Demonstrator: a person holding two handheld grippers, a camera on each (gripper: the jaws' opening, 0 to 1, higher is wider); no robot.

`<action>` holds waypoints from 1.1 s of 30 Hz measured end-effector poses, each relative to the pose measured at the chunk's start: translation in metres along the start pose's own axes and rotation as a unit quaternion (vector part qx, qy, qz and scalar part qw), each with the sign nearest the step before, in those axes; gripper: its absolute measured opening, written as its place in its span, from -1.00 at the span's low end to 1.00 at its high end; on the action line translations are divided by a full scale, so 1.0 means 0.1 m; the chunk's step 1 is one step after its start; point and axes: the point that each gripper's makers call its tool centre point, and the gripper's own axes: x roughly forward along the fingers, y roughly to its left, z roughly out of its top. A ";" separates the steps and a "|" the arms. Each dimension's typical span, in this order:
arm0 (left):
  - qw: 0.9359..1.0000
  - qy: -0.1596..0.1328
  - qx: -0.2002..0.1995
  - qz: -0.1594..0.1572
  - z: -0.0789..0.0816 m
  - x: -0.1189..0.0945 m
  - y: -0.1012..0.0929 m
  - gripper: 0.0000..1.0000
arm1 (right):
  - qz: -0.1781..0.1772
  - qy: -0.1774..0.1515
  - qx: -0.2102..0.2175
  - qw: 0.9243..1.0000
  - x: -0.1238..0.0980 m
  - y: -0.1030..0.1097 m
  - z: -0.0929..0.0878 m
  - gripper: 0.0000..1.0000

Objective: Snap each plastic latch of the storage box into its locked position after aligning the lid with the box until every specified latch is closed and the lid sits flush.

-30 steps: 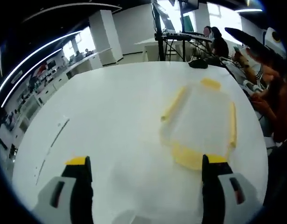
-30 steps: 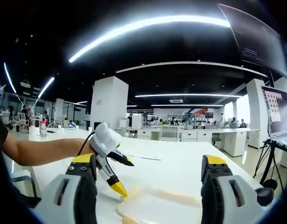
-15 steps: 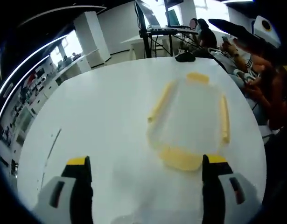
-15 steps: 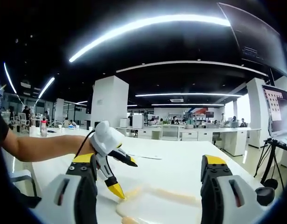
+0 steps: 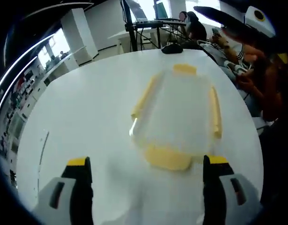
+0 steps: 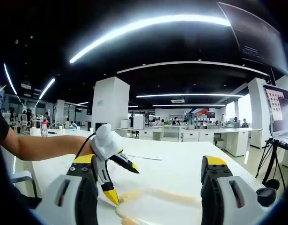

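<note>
Open-plan office under long strip lights, with white pillars and desks in the distance; the work surface is a smooth, matte white counter (image 5: 87,117). In the left gripper view, the left gripper (image 5: 146,171) has its two grey, yellow-tipped fingers (image 5: 78,187) spread wide apart, grasping nothing. Ahead of them and between their tips lies the storage box (image 5: 179,112), a rectangular container of clear plastic with rounded corners, its translucent lid (image 5: 181,101) resting on top. Four yellow plastic latches line its edges: a broad tab on the near short side (image 5: 167,157), just ahead of the right-hand fingertip; a long strip along the left edge (image 5: 144,97); a long strip along the right edge (image 5: 215,112); and a small tab on the far short side (image 5: 184,69). Whether each is snapped down cannot be told. Beyond the box a dark object (image 5: 172,48) lies at the counter's far edge.

In the right gripper view, the right gripper (image 6: 148,173) also has its fingers (image 6: 218,187) released and wide apart, raised over the counter. Between them and low down, the box's pale outline with yellow trim (image 6: 153,199) is partly visible. The left gripper, white-bodied with black, yellow-tipped fingers, held on a bare forearm (image 6: 40,147), points down beside the box's near corner; contact cannot be judged.
</note>
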 end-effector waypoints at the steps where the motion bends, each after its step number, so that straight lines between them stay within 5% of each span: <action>1: 1.000 0.000 0.002 -0.001 0.00 0.00 0.00 0.98 | 0.000 0.001 0.000 1.000 0.00 0.00 0.00 0.84; 15: 0.998 0.027 0.051 -0.041 -0.03 0.05 -0.14 0.96 | -0.001 0.005 0.000 1.000 0.00 -0.02 -0.03 0.82; 21: 0.993 0.034 0.098 -0.060 -0.01 0.04 -0.20 0.79 | 0.003 0.008 0.000 1.000 0.01 -0.02 -0.06 0.81; 33: 0.988 0.045 0.112 -0.098 -0.03 0.08 -0.29 0.65 | 0.004 0.010 0.003 1.000 0.00 -0.04 -0.08 0.81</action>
